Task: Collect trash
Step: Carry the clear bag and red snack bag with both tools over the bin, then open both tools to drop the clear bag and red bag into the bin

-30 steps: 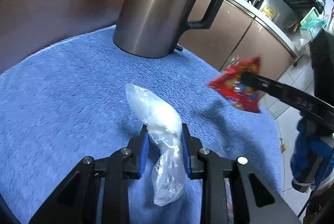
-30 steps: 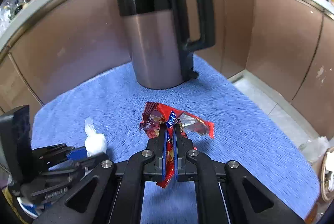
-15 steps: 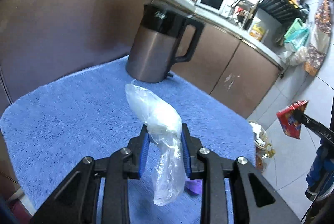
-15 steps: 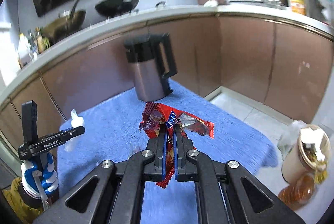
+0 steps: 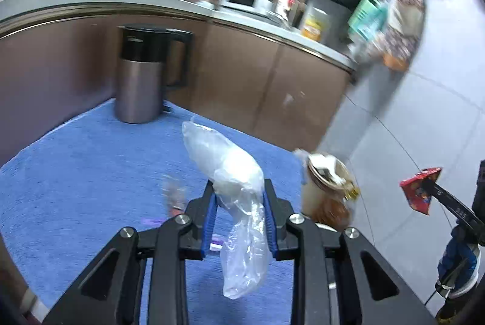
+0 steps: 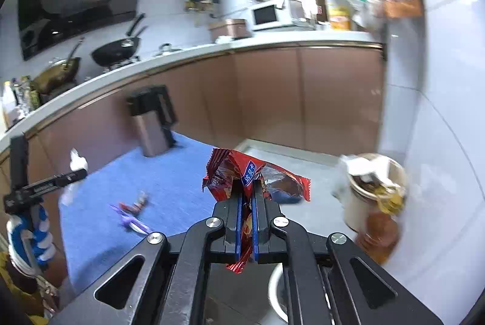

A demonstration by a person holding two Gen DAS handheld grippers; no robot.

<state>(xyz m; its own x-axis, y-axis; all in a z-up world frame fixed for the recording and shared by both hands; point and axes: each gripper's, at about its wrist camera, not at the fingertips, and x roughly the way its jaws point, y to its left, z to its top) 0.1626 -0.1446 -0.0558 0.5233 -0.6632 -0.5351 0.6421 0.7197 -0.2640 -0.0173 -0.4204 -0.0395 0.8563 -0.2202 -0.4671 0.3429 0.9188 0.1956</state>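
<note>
My left gripper [image 5: 239,188] is shut on a crumpled clear plastic bag [image 5: 230,170], lifted above the blue towel-covered table [image 5: 75,167]. My right gripper [image 6: 248,191] is shut on a red snack wrapper [image 6: 239,173], held out over the floor beyond the table's right edge. That wrapper [image 5: 419,188] also shows in the left wrist view, far right. The left gripper [image 6: 72,170] with its plastic bag [image 6: 77,163] appears at the left of the right wrist view. A full trash bin [image 6: 372,188] with a plastic liner stands on the floor to the right; in the left wrist view this bin [image 5: 327,188] sits just past the table edge.
A steel kettle [image 5: 142,76] with a black handle stands at the table's far side. Small purple and red wrappers [image 6: 132,214] lie on the towel. Brown cabinets [image 6: 303,101] under a counter run behind. A white round object [image 6: 277,291] sits below my right gripper.
Both grippers rose and pulled back from the kettle while holding their trash. The right one swung right, off the table toward the floor; the trash bin has come into view.
</note>
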